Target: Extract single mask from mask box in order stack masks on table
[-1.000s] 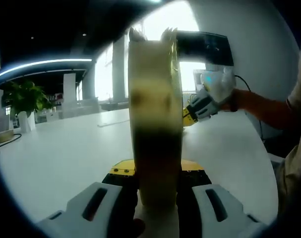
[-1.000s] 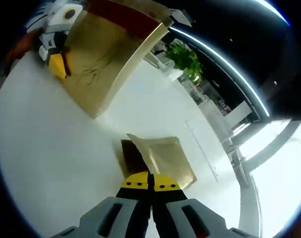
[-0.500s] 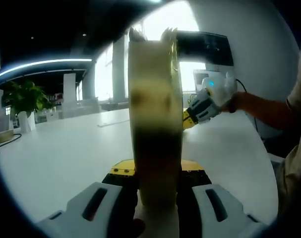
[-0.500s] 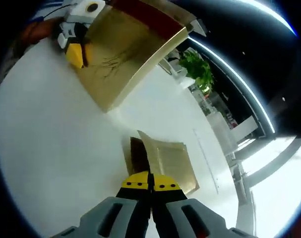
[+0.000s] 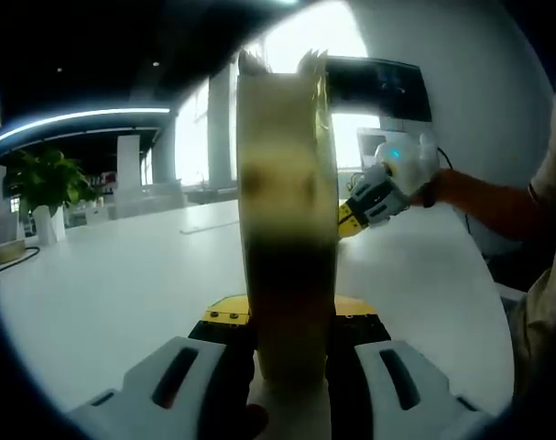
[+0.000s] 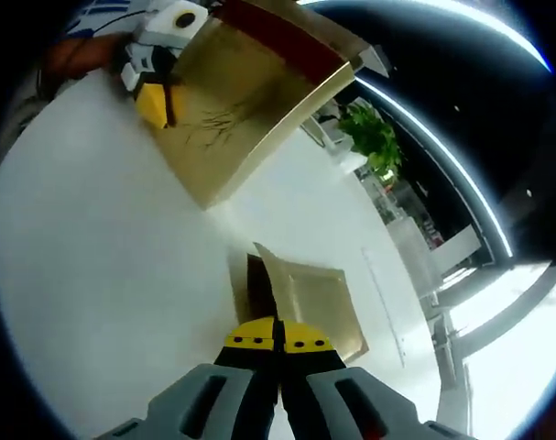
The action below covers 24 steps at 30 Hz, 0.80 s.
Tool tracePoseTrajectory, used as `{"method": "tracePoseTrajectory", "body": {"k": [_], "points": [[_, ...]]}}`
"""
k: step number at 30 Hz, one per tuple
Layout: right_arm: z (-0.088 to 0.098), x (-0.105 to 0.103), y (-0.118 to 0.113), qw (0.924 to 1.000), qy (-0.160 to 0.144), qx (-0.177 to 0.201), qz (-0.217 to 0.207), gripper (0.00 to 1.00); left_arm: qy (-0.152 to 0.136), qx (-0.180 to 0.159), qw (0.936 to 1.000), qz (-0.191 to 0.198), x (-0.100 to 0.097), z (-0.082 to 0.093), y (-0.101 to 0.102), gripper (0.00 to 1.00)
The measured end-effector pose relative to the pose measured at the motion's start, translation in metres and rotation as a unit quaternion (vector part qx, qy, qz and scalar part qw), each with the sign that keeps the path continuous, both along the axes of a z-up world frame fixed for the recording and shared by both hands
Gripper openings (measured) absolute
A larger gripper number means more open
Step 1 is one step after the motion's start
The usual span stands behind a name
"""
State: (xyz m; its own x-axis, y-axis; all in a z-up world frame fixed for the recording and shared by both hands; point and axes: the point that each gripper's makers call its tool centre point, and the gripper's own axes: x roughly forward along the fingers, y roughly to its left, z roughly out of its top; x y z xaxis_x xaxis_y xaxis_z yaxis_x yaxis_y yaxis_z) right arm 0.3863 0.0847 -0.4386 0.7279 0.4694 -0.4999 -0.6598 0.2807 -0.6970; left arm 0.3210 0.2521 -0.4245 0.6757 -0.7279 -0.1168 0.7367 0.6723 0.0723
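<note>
— Gold-coloured mask box (image 5: 287, 229): where is it sitting right now?

— In the left gripper view it is standing edge-on, rising straight up between the left gripper (image 5: 291, 344), whose fingers (image 5: 172, 371) are clamping it from both sides. In the right gripper view the same box (image 6: 232, 110) is hanging tilted above the white counter (image 6: 103, 275), with a dark red band along its upper edge and the left gripper (image 6: 154, 105) showing at its far side.

— And the right gripper?

— In its own view the right gripper (image 6: 278, 341) is pointing down at the counter, its yellow-tipped fingers (image 6: 255, 341) pressed together on the near edge of a gold mask packet (image 6: 310, 302). That packet is lying flat on the counter, well apart from the box, with a dark part beside it on the left.

— Is the right gripper showing from the other side?

— Yes, in the left gripper view it (image 5: 346, 217) is reaching in just beside the box's right edge, carried by a gloved hand (image 5: 401, 170) on an orange sleeve (image 5: 484, 197).

— Anything else around?

— A green potted plant (image 5: 44, 188) is standing far across the counter (image 5: 122, 284), under a curved ceiling light.
</note>
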Motion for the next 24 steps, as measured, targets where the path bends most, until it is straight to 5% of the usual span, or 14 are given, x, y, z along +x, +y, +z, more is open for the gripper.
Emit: {"method": "tracePoseTrajectory", "body": {"k": [11,14,24], "points": [[0.000,0.000,-0.003,0.9999,0.008,0.013,-0.008,0.00,0.000,0.000,1.0000,0.000,0.000,0.000,0.001,0.20],[0.000,0.003,-0.007,0.9995,0.007,0.015,-0.025,0.10,0.000,0.000,1.0000,0.000,0.000,0.000,0.000,0.20],[0.005,0.003,-0.013,0.9983,0.011,0.037,-0.043,0.12,0.000,0.000,1.0000,0.000,0.000,0.000,0.000,0.20]]}}
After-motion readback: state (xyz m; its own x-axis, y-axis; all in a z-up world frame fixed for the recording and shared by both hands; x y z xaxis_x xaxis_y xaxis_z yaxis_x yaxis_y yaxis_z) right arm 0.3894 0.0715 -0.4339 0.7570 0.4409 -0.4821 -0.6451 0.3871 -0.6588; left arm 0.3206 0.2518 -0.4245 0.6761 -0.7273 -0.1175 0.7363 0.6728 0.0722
